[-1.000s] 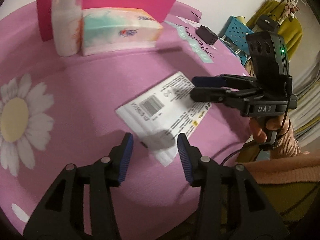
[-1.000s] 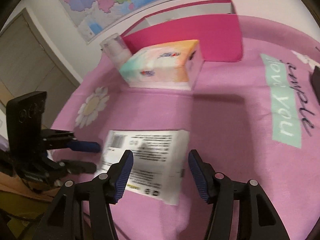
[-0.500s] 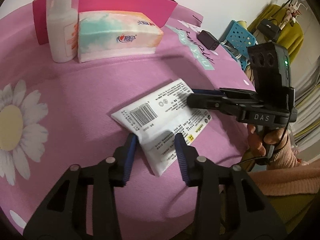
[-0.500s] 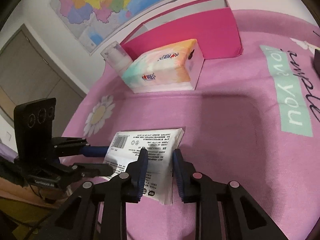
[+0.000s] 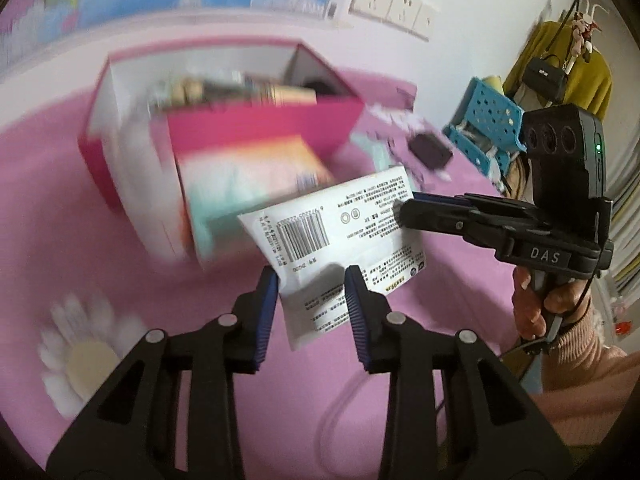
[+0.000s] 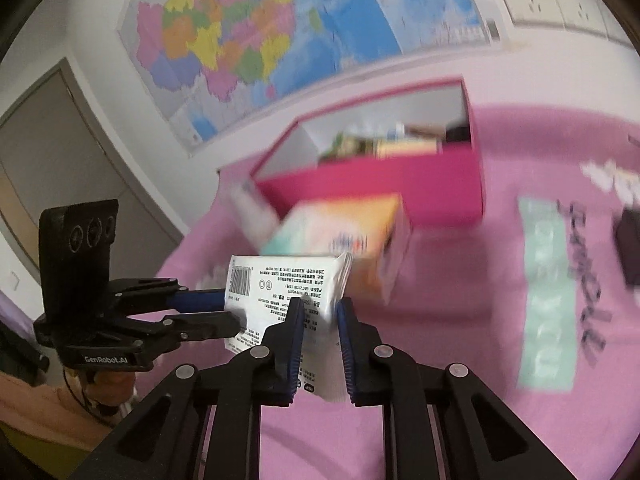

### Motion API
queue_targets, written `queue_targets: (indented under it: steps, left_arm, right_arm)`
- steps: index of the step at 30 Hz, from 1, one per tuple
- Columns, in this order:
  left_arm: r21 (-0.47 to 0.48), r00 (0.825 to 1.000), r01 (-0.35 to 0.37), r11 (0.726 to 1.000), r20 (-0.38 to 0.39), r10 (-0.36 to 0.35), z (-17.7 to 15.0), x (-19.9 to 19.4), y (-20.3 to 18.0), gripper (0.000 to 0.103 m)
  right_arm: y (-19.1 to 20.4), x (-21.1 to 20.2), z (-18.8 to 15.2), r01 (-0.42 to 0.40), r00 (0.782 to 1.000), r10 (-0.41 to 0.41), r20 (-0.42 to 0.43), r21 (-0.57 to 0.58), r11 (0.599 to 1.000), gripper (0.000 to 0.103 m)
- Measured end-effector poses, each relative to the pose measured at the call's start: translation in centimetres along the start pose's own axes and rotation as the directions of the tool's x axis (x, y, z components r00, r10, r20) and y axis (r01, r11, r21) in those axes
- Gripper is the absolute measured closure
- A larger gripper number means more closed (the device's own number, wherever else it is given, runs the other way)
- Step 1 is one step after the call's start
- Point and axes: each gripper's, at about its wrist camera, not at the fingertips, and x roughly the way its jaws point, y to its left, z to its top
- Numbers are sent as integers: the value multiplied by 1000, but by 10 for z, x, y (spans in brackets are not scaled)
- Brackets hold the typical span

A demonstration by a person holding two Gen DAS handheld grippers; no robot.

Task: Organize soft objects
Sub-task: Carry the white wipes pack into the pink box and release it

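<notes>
Left black two-finger gripper (image 5: 310, 280) with blue pads: jaws closing, pinched on one end of flat white printed soft packet (image 5: 336, 232), held clear above pink cloth-covered table (image 5: 120, 280). Behind packet, blurred pastel tissue pack (image 5: 248, 176) and open magenta cardboard box (image 5: 256, 128). Right black two-finger gripper (image 6: 318, 320): jaws closing, clamped on packet's other end.
</notes>
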Motion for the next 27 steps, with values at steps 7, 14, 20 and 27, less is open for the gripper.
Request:
queue_targets:
  steps: [7,14,20,27]
  left_arm:
    - [-5,996,-62,998,57,62,62,2,24,66]
    - [-36,991,-108,994,72,110,102,11,51,66]
    - [-61,987,-149,987,58,152,123,22,75,66]
    - [-96,982,-181,979,38,185,134,34,97,66]
  right_arm:
    - [-2,8,60,-15,995,17,95,-14,1000,86]
    - [-12,36,102,-36,993,35,116,5,999,86]
    - [-16,66,123,-34,995,32,91,16,999,86]
    - [-20,97,133,-18,999,16,51,29,999,86]
